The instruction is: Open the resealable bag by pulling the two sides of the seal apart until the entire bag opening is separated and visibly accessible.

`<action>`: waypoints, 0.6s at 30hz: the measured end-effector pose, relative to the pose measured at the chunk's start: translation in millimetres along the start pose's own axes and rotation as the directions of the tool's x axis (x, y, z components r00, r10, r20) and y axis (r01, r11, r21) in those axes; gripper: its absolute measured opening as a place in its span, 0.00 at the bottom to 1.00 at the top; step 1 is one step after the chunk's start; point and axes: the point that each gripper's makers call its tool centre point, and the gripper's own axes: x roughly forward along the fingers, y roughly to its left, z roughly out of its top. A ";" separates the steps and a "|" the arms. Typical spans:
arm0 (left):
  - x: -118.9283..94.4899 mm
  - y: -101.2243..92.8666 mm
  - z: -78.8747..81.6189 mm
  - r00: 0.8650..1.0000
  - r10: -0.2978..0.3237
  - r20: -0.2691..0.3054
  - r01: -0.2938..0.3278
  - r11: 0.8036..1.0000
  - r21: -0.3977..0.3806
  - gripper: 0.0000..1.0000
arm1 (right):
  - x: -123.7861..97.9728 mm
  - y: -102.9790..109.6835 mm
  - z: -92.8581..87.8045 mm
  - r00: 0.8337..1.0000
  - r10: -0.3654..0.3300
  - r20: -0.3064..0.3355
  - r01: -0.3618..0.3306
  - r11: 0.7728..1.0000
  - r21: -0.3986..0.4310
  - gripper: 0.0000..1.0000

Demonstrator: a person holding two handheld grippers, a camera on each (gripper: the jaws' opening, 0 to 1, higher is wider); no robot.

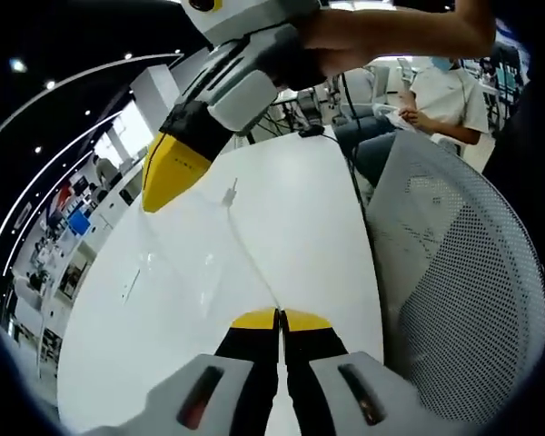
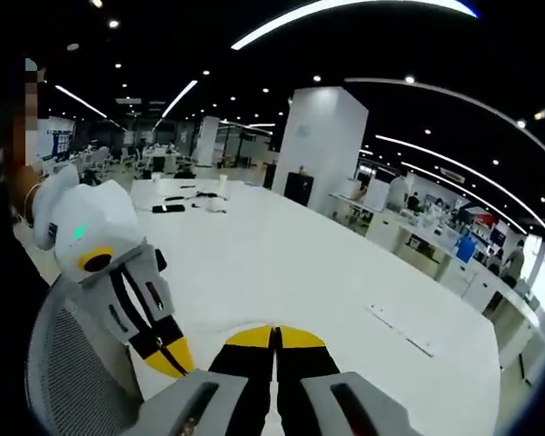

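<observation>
Both grippers are up over the white table (image 1: 309, 218), and the bag (image 1: 200, 263) hangs stretched between them. In the left gripper view the clear resealable bag shows as faint creases and a thin seal line running from the left gripper (image 1: 280, 320) at the near edge up toward the right gripper (image 1: 168, 173) at far left. Small white slider or tab (image 1: 230, 193) sits on that line (too small to be sure which).

Left gripper: yellow tips pressed together with the bag's edge running into them, so it looks pinched onto the film. Right gripper (image 2: 274, 338): jaws likewise together in its own view, but the film isn't visible there; from the left gripper view its tip sits at the bag's far corner, so prob. gripping too, can't confirm.

Step in hand, I'd judge: both sides taken, pull-apart just starting or about to. Seal line looks unbroken, no open mouth visible.

Next move calls for drawing the two grips apart, across the seal rather than along it, w/ steady tension so thin film doesn't slip out.

Mesh chair back (image 1: 454, 291) stands near right.
</observation>
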 end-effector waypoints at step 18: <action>8.3 -36.3 -16.4 0.997 -0.070 -0.032 0.069 0.997 -0.031 0.02 | 10.9 43.8 -84.4 0.977 0.095 -0.190 -0.099 0.995 -0.012 0.00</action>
